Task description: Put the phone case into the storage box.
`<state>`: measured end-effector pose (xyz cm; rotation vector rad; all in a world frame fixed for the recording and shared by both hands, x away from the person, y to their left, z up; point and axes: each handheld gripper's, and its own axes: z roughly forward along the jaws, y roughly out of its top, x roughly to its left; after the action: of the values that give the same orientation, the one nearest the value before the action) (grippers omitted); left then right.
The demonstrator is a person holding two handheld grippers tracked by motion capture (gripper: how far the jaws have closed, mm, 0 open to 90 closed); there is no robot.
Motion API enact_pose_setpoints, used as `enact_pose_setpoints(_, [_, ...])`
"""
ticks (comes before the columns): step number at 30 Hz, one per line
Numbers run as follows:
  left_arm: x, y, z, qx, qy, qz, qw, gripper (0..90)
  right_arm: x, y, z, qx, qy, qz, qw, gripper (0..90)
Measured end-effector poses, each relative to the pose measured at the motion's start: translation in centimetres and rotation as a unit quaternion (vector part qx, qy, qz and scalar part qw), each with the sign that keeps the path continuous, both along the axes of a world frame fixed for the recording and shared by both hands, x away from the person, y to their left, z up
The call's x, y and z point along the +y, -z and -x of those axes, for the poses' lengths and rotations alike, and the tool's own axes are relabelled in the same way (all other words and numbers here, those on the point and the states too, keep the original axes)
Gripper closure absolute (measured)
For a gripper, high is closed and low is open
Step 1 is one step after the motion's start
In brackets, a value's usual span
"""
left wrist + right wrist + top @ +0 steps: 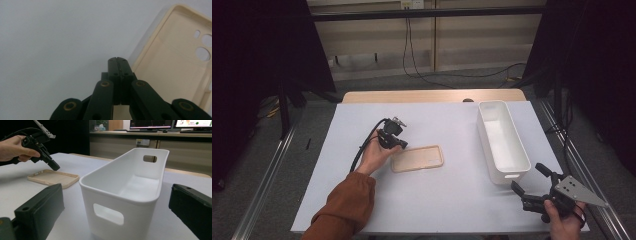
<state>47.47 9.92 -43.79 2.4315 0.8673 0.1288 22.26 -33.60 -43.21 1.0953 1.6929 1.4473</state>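
**High view: phone case on the surface, left jaws pinched together at its edge**

High view has the person's left hand-held gripper (pixel 399 143) angled down at the left end of a beige phone case (pixel 417 158), which lies flat, open side up, around the middle of the white surface (pixel 437 195). A white bin (pixel 502 140) stands off to the right, well apart from the case. The right hand-held gripper (pixel 527 182) sits near the bin's near end, at the surface's front right corner.

Left gripper view is the useful one: the two black jaws are pressed flat against each other with nothing between them, tips just beside the case's (pixel 172 60) rim, over bare surface. Whether they actually touch the rim is hard to say. Right gripper view shows its own jaws standing wide apart with the bin (pixel 130 192) straight ahead between them, not gripping anything; the other gripper (pixel 53 166) shows farther off, nose dipped at the case (pixel 53 178).

Best guess at the step: the case probably ends up in the bin, and the left side is at the approach stage, maybe nudging the edge. A flat case lying flush is awkward to grab, so the next move likely calls for opening the jaws and straddling the raised rim, or tipping one side up first. Slipping off that thin lip looks like the main risk.
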Motion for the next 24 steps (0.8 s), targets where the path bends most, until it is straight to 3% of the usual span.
enact_pose_setpoints(20, [0.3, -0.1, 1.4, 0.01, 0.014, 0.0, 0.9999, 90.0, 0.0, 0.0, 0.0, 0.0, 0.0, 0.002, 1.0, 0.0])
enact_pose_setpoints(24, [0.2, -0.2, 2.1, -0.006, 0.023, -0.007, 0.9997, 90.0, 0.0, 0.0, 0.0, 0.0, 0.0, 0.002, 1.0, 0.0])
